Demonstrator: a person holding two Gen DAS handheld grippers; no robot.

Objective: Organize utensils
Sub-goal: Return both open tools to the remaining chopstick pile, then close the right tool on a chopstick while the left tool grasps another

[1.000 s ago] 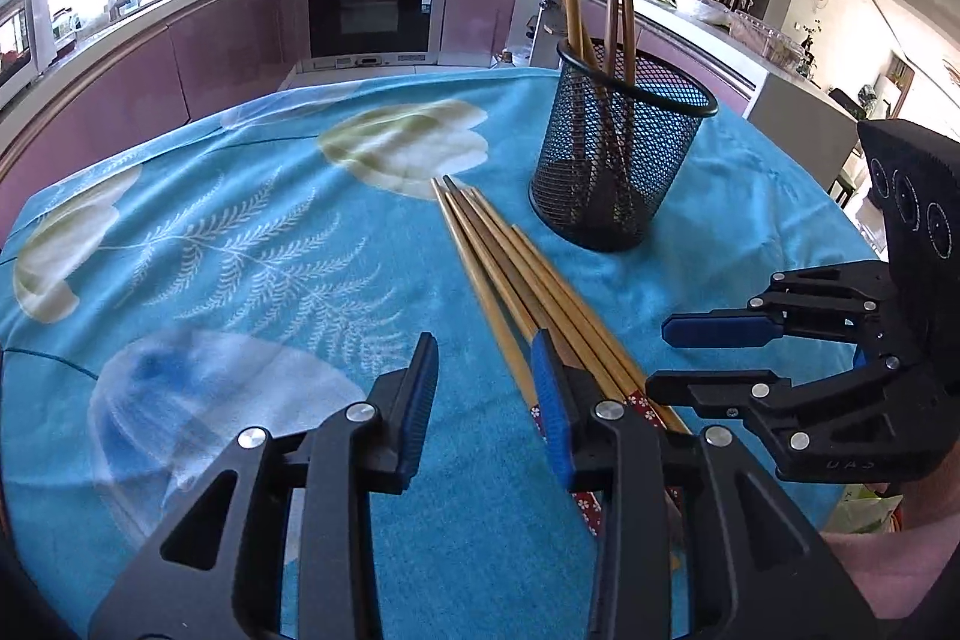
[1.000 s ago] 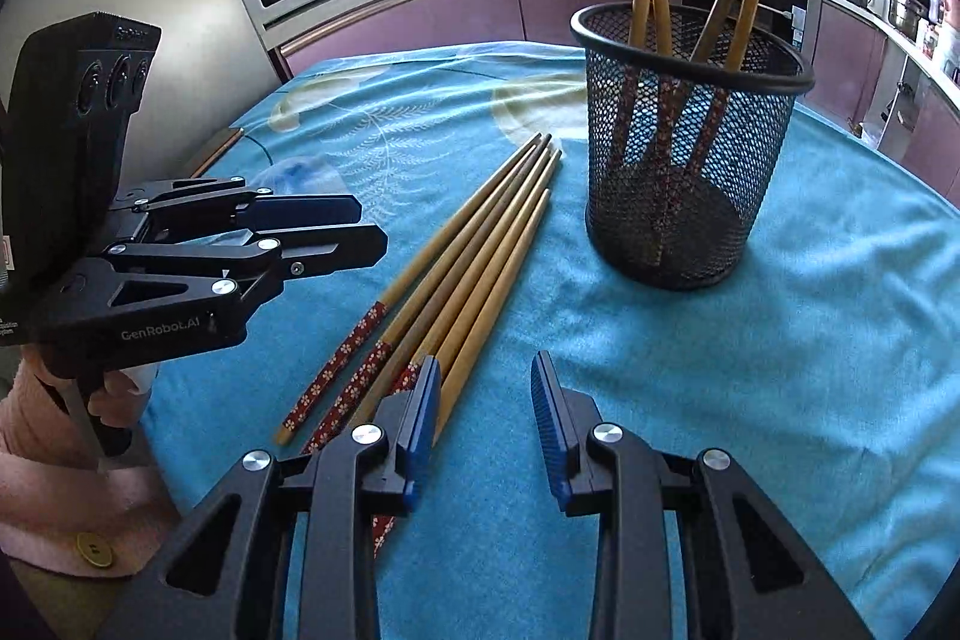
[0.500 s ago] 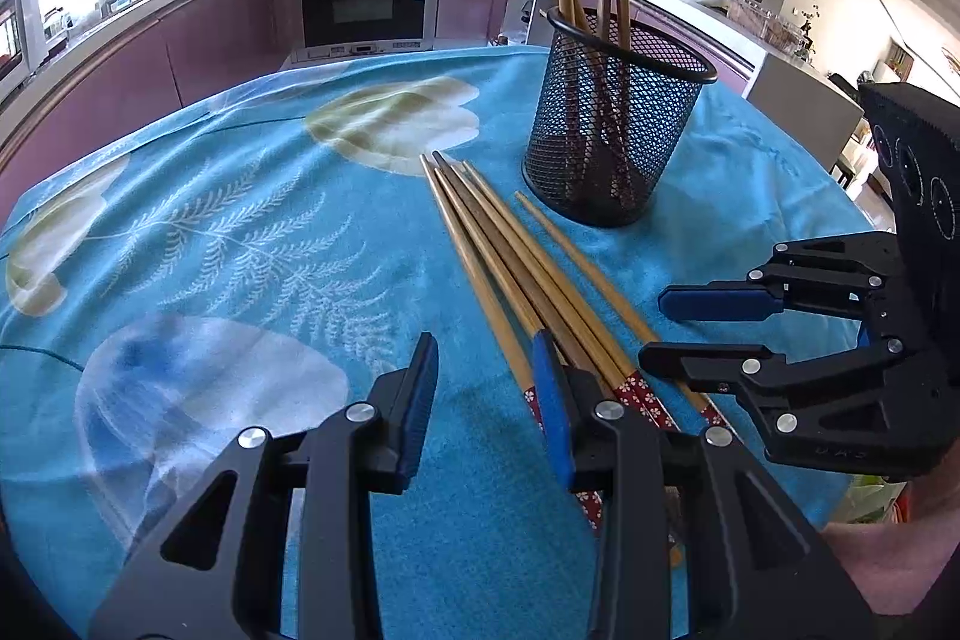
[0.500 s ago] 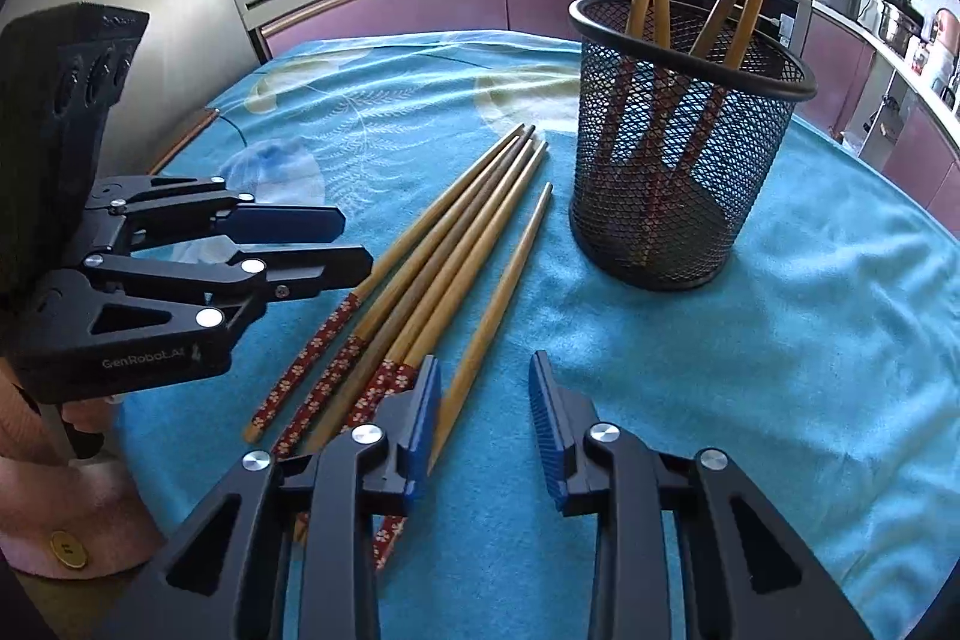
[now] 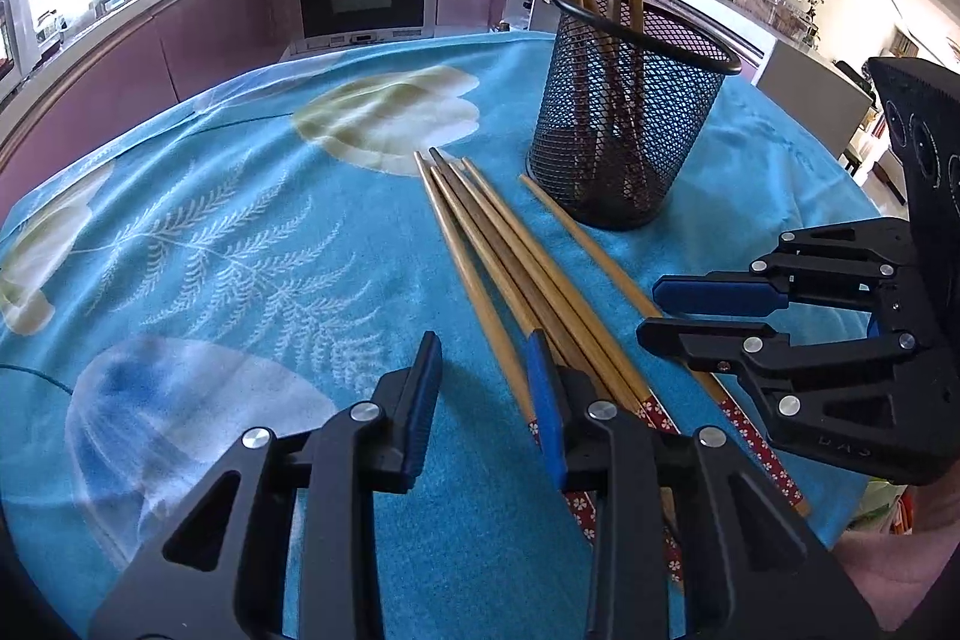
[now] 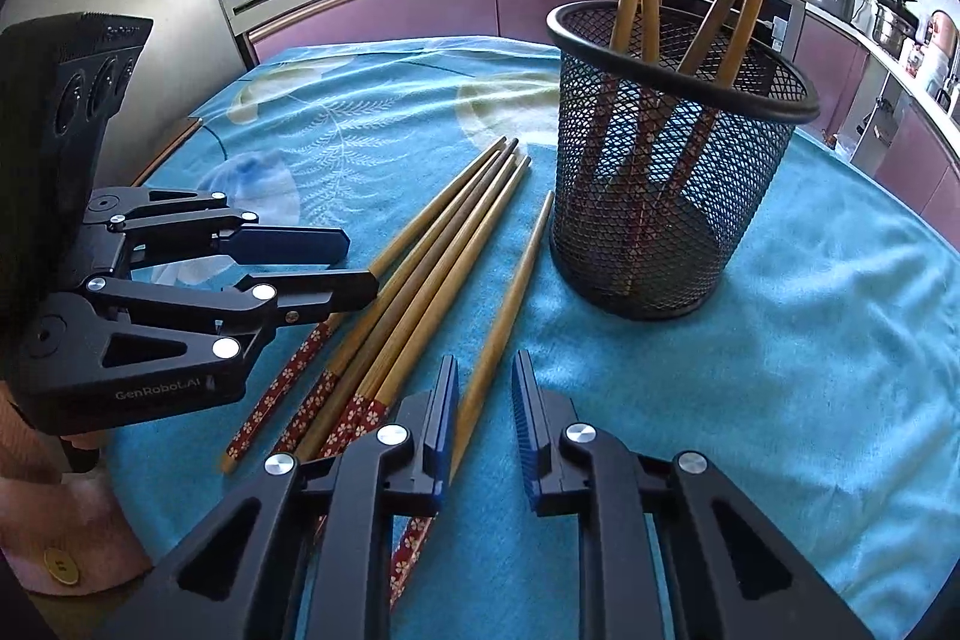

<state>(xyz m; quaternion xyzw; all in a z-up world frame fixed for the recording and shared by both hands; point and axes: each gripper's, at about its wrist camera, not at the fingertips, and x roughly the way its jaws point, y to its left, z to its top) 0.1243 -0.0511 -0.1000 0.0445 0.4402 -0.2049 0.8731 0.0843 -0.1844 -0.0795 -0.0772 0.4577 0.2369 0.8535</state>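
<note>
right claw (image 6: 485, 421) has been closing around the lone chopstick (image 6: 507, 304) lying near the mesh cup (image 6: 672, 196) but isn't pinching it yet, left claw (image 5: 480, 394) released beside the bundle (image 5: 510, 274).
</note>
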